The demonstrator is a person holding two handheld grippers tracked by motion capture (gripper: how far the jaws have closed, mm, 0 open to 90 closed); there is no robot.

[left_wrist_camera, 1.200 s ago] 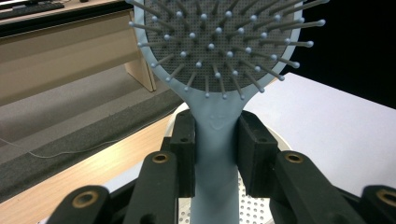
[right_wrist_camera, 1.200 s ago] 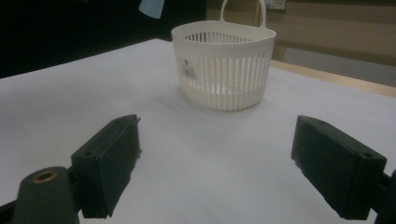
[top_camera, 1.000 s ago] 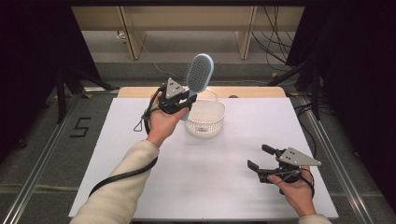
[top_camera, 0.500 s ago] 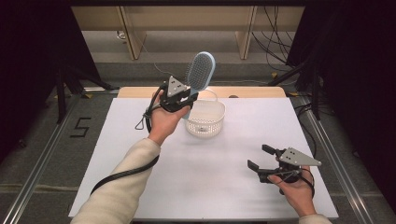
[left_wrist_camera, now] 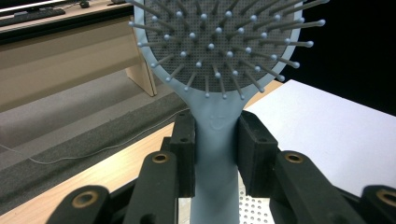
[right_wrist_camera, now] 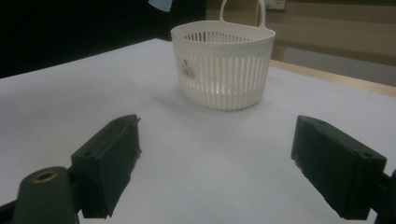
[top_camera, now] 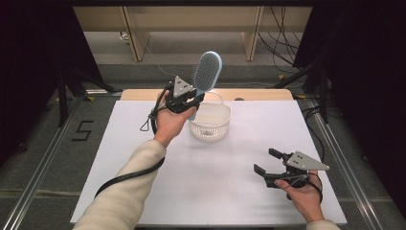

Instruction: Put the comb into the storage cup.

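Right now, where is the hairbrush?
In the high view the light blue hairbrush stands head-up in the left gripper, clamped by its handle, above the near-left rim of the white basket.

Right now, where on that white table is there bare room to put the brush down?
The white table is bare between the basket and the right claw, and along its left side. It is crowded at the back middle, where the left claw holds the hairbrush above the basket.
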